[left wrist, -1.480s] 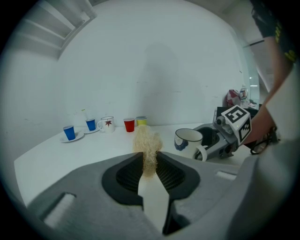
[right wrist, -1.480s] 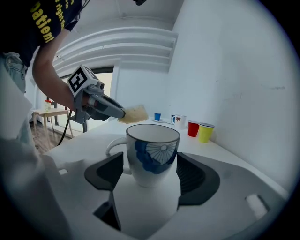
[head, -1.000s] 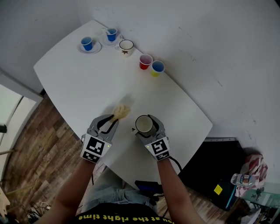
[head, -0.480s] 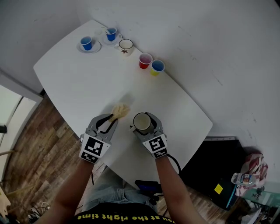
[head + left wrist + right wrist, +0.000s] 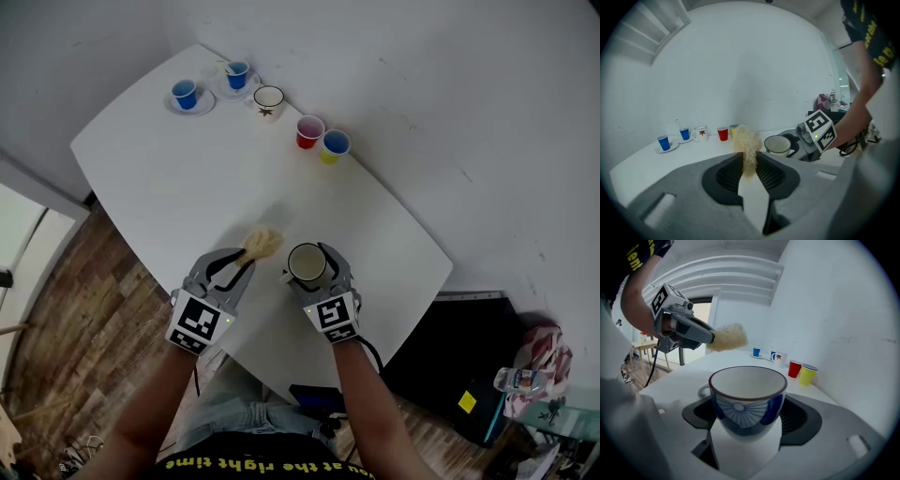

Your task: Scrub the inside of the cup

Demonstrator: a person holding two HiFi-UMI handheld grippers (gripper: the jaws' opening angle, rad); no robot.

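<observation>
Far edge of the white bench [image 5: 169, 187], left to right: a blue cup on a saucer [image 5: 185, 94], a second blue cup on its saucer [image 5: 237, 74], a white mug with a red leaf mark [image 5: 269, 99], a red cup [image 5: 310, 131], and a yellow cup [image 5: 335, 145] touching or just beside the red one. The whole row stands by the wall, well apart from my claws. Off the bench to the right is a dark box [image 5: 459, 370], with a water bottle [image 5: 518, 382] beyond it.

My left claw [image 5: 242, 259] is narrowed down and pinches a pale, fibrous scrubber [image 5: 262, 242]. In the left gripper view the tuft [image 5: 746, 143] stands up from between the two pads, most of it sticking out past the tips.

My right claw [image 5: 315, 262] is clamped on the cup [image 5: 307, 264], one pad on each side of the bowl. The cup [image 5: 747, 397] sits upright with its mouth up, white inside, with a dark rim and a blue fan pattern outside. Its handle points left, toward the other claw.

The cup sits near the front edge of the bench. The scrubber hangs just left of its rim and a little farther from me. It is near the rim but apart from it, outside the cup.
</observation>
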